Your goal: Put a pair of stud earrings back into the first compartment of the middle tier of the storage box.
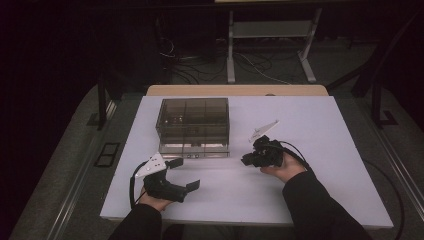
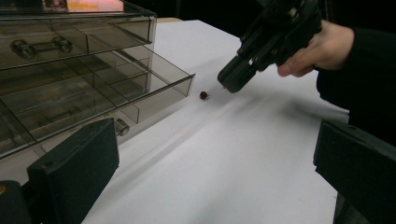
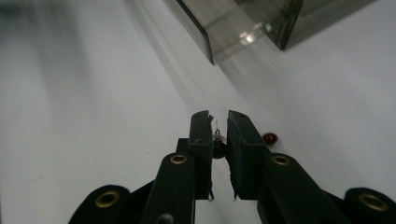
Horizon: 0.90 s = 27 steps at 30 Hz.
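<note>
Jaws of right gripper (image 3: 218, 125) pinch a small dark red bead with a thin wire pin (image 3: 218, 143). Second dark red round bead (image 3: 270, 138) lies on white tabletop (image 3: 84, 140) just beside them, near smoky transparent plastic drawer organiser (image 1: 194, 125), bottom drawer pulled out. Left gripper (image 1: 182, 173) jaws wide apart, nothing between, low over table.

The left gripper (image 1: 182, 173) is held with jaws wide apart; the right gripper (image 3: 218, 122) pinches something small, tilted down.
</note>
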### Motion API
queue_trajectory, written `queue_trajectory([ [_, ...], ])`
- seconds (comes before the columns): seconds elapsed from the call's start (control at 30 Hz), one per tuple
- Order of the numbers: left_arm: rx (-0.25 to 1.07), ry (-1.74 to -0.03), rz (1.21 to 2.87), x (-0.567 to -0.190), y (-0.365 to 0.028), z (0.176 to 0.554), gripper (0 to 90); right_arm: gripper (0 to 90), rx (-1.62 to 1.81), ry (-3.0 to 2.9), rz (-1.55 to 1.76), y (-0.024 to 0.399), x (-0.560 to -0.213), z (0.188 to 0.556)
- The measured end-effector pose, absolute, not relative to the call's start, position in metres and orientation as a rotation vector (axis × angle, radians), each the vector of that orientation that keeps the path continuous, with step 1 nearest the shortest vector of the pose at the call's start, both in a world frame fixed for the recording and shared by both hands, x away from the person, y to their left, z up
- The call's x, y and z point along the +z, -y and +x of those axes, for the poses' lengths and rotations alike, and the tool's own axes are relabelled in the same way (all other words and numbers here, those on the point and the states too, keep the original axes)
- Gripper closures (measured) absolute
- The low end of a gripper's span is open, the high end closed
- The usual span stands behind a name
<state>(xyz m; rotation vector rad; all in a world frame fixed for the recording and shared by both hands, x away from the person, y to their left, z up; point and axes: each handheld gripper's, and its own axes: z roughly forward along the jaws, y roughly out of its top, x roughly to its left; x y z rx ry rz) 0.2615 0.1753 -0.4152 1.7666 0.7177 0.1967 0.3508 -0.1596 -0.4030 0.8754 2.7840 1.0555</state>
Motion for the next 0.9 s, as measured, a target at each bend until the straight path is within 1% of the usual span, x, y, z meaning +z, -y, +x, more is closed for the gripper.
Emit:
queue_trajectory([
  [0.43, 0.191, -0.72, 1.764, -0.415, -0.175, 0.262, 0.0, 79.2, 1.12, -2.814, 0.751, 0.142, -0.368, 0.354],
  [0.67, 0.186, -0.721, 1.762, -0.416, -0.175, 0.262, 0.0, 79.2, 1.17, -2.827, 0.687, 0.127, -0.35, 0.36],
  [0.9, 0.181, -0.721, 1.76, -0.416, -0.176, 0.262, 0.0, 79.2, 1.17, -2.841, 0.61, 0.107, -0.339, 0.368],
])
